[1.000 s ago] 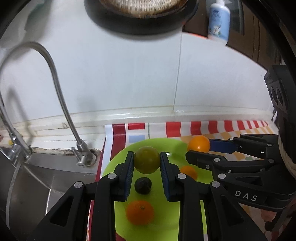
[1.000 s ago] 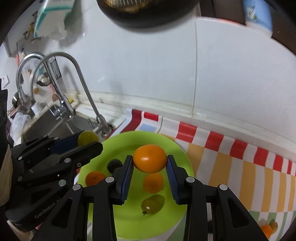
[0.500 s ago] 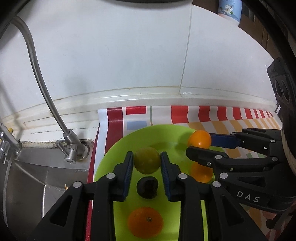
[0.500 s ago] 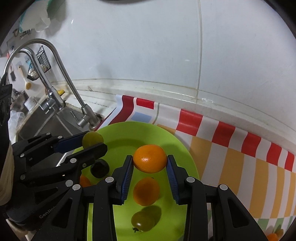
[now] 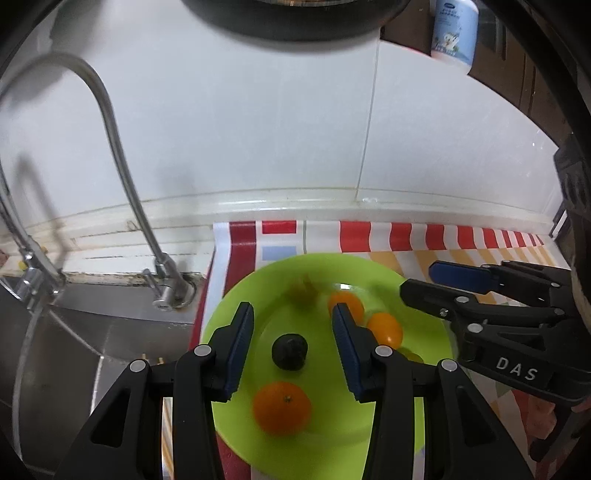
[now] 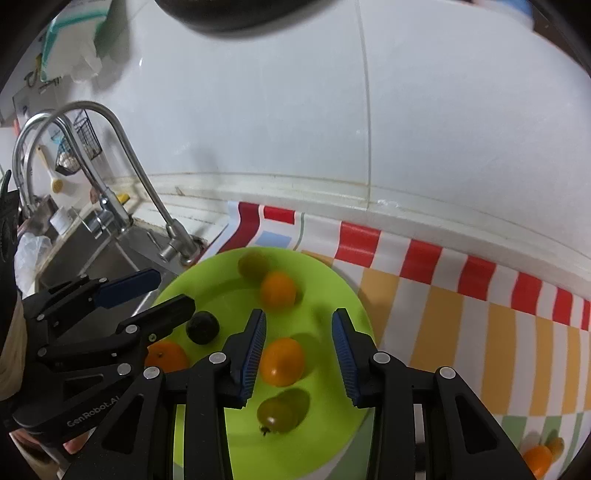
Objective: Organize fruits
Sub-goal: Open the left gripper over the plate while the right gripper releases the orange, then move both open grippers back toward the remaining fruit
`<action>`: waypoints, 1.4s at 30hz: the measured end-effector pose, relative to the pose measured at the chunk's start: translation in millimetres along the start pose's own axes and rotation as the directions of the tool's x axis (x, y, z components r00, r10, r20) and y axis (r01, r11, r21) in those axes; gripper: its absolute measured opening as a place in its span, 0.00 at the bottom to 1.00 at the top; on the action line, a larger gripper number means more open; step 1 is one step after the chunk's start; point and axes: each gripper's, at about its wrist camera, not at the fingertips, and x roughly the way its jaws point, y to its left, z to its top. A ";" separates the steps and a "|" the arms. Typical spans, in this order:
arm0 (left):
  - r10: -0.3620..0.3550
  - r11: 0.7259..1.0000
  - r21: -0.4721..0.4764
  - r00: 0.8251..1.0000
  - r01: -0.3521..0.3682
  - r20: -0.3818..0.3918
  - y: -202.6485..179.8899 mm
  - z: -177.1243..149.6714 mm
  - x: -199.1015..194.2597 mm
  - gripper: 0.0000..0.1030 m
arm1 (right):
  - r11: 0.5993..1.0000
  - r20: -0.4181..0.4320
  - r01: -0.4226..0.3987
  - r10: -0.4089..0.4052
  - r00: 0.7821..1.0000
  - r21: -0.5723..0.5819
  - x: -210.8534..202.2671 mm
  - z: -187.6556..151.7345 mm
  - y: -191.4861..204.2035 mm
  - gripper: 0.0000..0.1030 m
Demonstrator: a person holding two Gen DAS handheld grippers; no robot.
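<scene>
A lime green plate [image 5: 280,273] [image 6: 332,280] lies on the striped mat beside the sink. On it lie a blurred green fruit [image 5: 303,293] [image 6: 253,264], an orange fruit [image 6: 277,290] [image 5: 345,302], another orange fruit [image 6: 282,361] [image 5: 384,328], a dark fruit [image 5: 290,350] [image 6: 202,326], a tangerine [image 5: 282,408] [image 6: 166,356] and a green tomato [image 6: 282,410]. My left gripper [image 5: 293,332] [image 6: 144,291] is open and empty over the plate's left part. My right gripper [image 6: 298,345] [image 5: 432,280] is open and empty over the plate's right part.
A steel faucet [image 5: 122,173] [image 6: 122,155] and sink [image 5: 74,332] stand left of the plate. The striped mat [image 6: 461,314] runs right along the white tiled wall. More small orange fruits [image 6: 539,456] lie at the mat's front right. A white bottle [image 5: 454,29] stands up high.
Both grippers have opened. The green fruit dropped from the left one and the orange fruit from the right one onto the plate's far part. Both grippers have pulled back a little.
</scene>
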 end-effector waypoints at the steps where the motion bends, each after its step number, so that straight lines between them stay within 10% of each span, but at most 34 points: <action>1: 0.006 1.000 -0.001 1.000 -0.006 0.005 -1.1 0.3 -3.2 0.42 | 1.000 0.013 0.000 0.000 1.000 0.000 -6.1 -0.7 0.9 0.37; 20: 0.032 0.999 -0.012 0.986 -0.031 0.166 -39.9 -19.3 -114.9 0.60 | 0.999 0.188 0.034 -0.035 0.981 0.004 -121.6 -33.0 13.1 0.40; 42: -0.035 0.996 0.084 0.954 0.010 0.299 -108.9 -59.6 -181.4 0.83 | 0.964 0.350 0.239 -0.266 0.898 0.117 -238.6 -111.3 -10.4 0.54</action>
